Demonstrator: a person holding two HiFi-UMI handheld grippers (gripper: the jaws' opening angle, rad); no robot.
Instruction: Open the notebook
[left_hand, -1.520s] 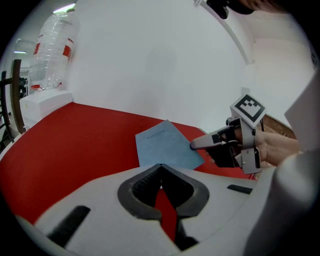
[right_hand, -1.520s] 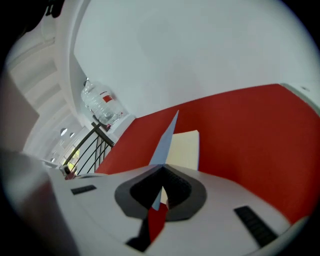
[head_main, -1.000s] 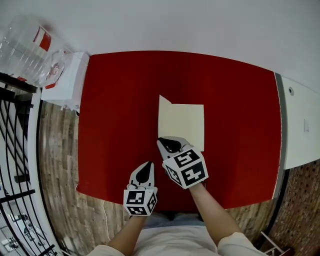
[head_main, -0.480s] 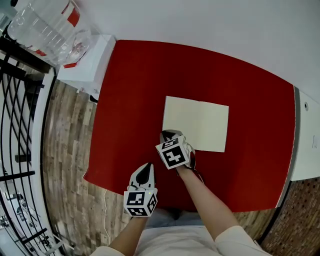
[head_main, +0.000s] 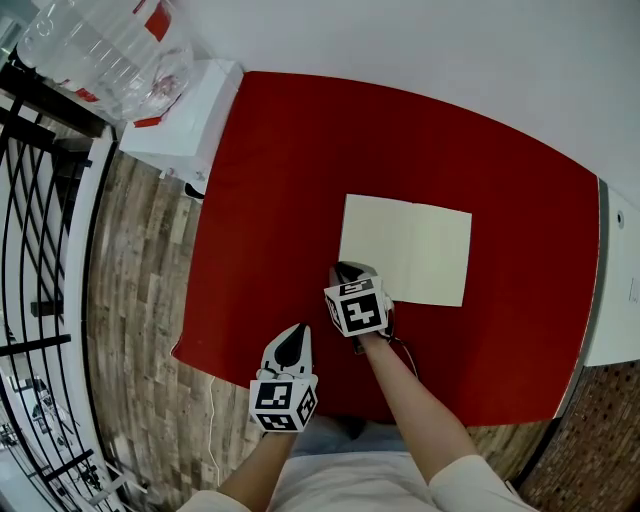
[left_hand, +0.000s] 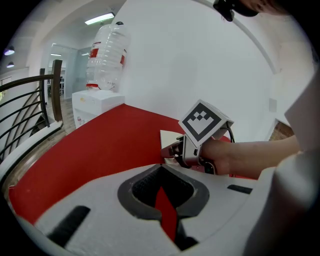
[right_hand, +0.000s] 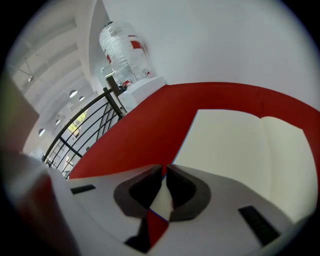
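Note:
The notebook (head_main: 410, 250) lies open and flat on the red table (head_main: 270, 180), showing two blank cream pages (right_hand: 235, 145). My right gripper (head_main: 348, 271) sits at the notebook's near left corner. Its jaws are closed on the edge of the left leaf (right_hand: 164, 171), and the corner with its blue rim shows in the hollow behind the tips. My left gripper (head_main: 290, 347) hovers apart near the table's front edge, shut with nothing in it (left_hand: 161, 170). From the left gripper view I see the right gripper (left_hand: 175, 150) resting by the notebook (left_hand: 169, 136).
A white water dispenser (head_main: 185, 115) with a clear jug (head_main: 110, 45) stands off the table's far left corner. A black railing (head_main: 40, 230) runs along the left over wooden floor. A white wall lies behind the table.
A second ago the notebook's left leaf stood raised; it now lies flat, spread to the left. My right gripper swung left with it. The left gripper stayed put.

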